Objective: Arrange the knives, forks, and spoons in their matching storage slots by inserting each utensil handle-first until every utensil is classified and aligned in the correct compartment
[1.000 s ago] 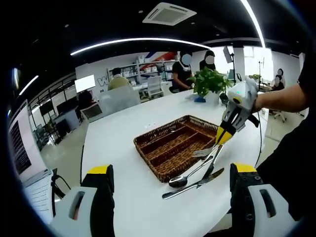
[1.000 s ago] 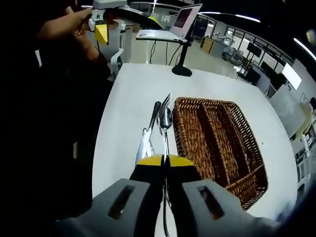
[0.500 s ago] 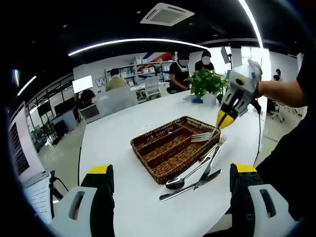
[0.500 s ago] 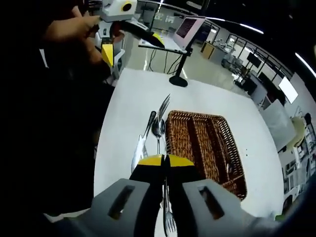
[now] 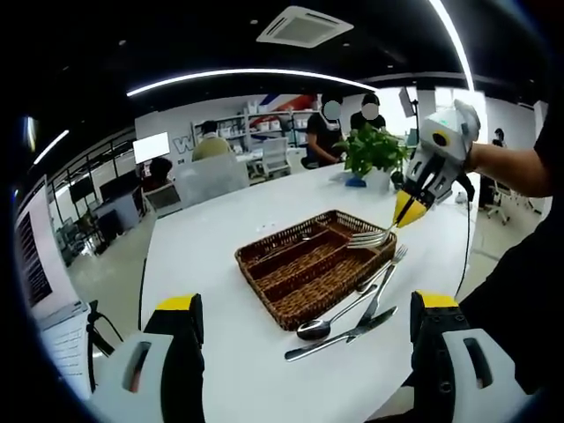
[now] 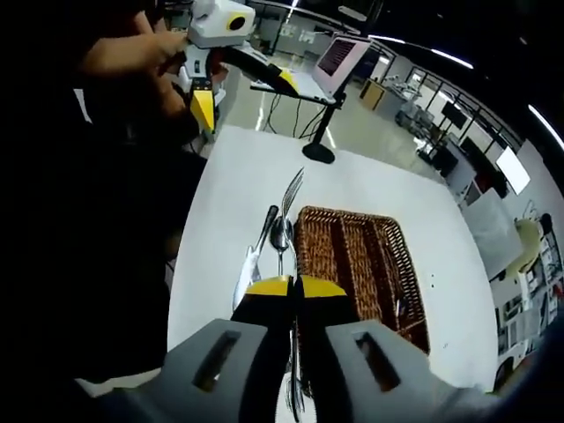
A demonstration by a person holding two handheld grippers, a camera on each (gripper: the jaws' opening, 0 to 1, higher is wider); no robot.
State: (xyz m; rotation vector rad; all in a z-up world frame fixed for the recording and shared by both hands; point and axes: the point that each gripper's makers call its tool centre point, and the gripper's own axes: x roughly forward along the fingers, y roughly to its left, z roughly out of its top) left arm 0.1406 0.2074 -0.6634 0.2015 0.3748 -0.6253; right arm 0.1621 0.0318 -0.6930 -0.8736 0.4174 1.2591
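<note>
One fork [image 5: 368, 237] is gripped in the right claw [image 5: 405, 211] above the wicker tray [image 5: 291, 308]; spoon [image 5: 330, 322], knife [image 5: 344, 332] and second fork [image 5: 385, 282] are left on the table [image 5: 211, 264] beside it; the left claw [image 5: 300, 335] is held wide, idle

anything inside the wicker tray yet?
The wicker tray compartments look bare in the left gripper view. Right tongs hold a fork above its far end. The near wall hides part of the floor.

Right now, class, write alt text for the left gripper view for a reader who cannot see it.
The right gripper holds a fork above a wicker tray on a white table. A spoon, knife and second fork lie beside the tray.
</note>
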